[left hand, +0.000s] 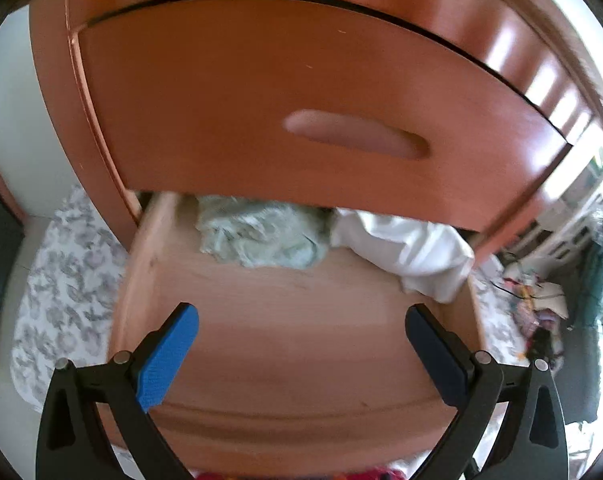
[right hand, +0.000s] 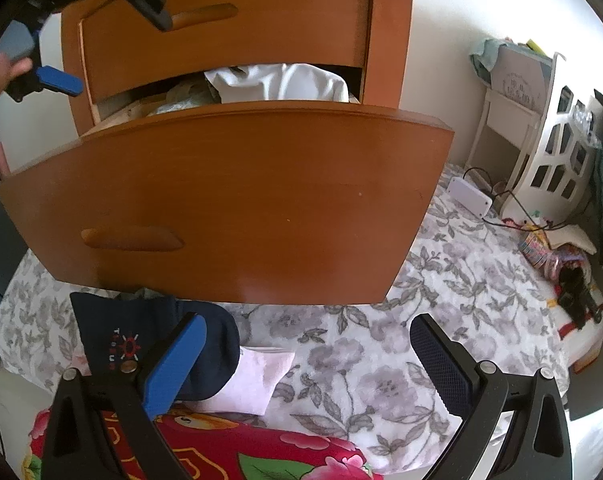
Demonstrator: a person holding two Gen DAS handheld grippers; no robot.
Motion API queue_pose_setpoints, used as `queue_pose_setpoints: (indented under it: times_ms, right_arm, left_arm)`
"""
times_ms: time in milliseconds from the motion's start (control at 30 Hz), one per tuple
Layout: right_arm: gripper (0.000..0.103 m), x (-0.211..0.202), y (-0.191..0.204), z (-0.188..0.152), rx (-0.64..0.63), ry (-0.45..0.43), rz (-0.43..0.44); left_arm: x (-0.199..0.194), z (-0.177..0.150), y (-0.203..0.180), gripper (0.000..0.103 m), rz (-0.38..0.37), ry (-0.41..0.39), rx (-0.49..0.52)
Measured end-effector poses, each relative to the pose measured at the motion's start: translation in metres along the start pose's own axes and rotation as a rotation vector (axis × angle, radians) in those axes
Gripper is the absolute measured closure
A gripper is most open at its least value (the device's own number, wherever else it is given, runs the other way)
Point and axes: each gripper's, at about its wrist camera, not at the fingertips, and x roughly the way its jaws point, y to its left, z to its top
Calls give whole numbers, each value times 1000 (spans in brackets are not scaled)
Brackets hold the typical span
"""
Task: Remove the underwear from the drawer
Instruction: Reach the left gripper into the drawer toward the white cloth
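The left gripper (left hand: 301, 344) fills the bottom of its own view with its blue pads spread wide and nothing between them, poised over the bare wooden floor of the open drawer (left hand: 261, 332). Straight ahead of those released jaws, at the back of the drawer and partly tucked under the closed drawer above (left hand: 285, 92), lie the garments: a crumpled pale green piece (left hand: 261, 236) toward the left and a white piece (left hand: 405, 248) toward the right, touching where they meet. The green bundle runs roughly crosswise to the fingers, so I judge the coming reach to be forward and a little left, closing across its bunched folds. The right gripper (right hand: 307, 364) is also spread and empty, but it hangs outside the drawer, below the drawer front, over the flowered bedspread (right hand: 381, 340); a dark navy garment (right hand: 149, 340) and a pale pink one (right hand: 257, 376) already lie there beside its left pad. The left gripper is clearly nearer the clothes, being inside the drawer opening.
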Motion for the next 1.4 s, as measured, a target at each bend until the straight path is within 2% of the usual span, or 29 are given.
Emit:
queue_pose_setpoints:
  times_ms: [233,267,333,467,633,867,1000,1167,1400]
  right_arm:
    - [0,3,-6,0,31,15,27]
    - [0,3,-6,0,32,15,28]
    - [0,3,-6,0,35,16,32]
    - [0,4,-9,0,51,21,50]
    - [0,6,-14,-1,77,30,72]
    - [0,9,-18,-1,97,41,93]
    - [0,9,-19,-2,105,44,102]
    - [0,11,-21,-2,117,50,114]
    - [0,13,-24,-3,136,51,133]
  left_arm:
    - [24,11,22,2,-18,66,-136]
    - [27,12,24,4,-9,69,-148]
    - [35,15,24,15,5,87,-162]
    - [47,17,23,15,11,108,-186]
    - [56,24,15,18,74,113,-139]
    - [57,28,-15,21,38,108,-78]
    - [56,35,-41,21,7,86,-60]
    - [59,39,-80,21,-11,99,-5]
    - [71,33,-142,21,52,61,121]
